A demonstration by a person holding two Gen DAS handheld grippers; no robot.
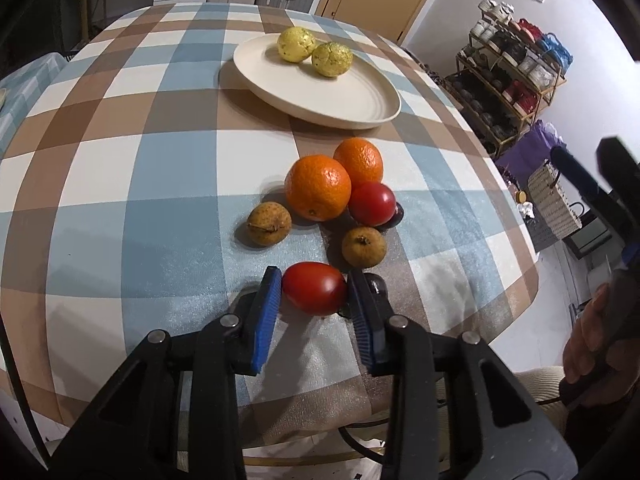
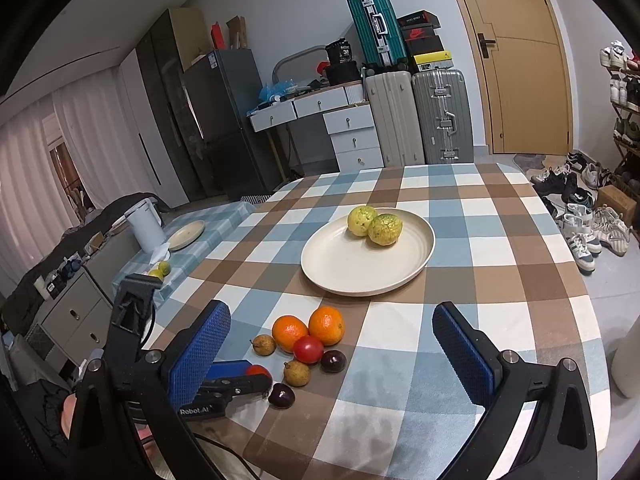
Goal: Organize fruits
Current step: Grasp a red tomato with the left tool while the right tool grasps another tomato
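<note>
My left gripper (image 1: 314,280) is shut on a red tomato (image 1: 314,294) that rests on the checked tablecloth, both blue pads pressed to its sides. Just beyond lie two brown fruits (image 1: 269,224) (image 1: 364,247), two oranges (image 1: 318,186) (image 1: 359,162) and a second tomato (image 1: 372,203). Two dark purple fruits (image 2: 333,361) (image 2: 281,395) sit beside the pile. A cream plate (image 1: 360,108) farther back holds two yellow-green fruits (image 1: 295,44) (image 1: 332,59). My right gripper (image 2: 331,309) stands open above the near table edge with nothing between its fingers. The right wrist view shows the left gripper (image 2: 236,376) at lower left.
The round table's edge (image 1: 520,272) falls away on the right, with a shoe rack (image 1: 516,76) beyond it. A lower side table on the left carries another plate (image 2: 186,235) and a white kettle (image 2: 146,224). A hand (image 1: 588,340) holds the right gripper's handle.
</note>
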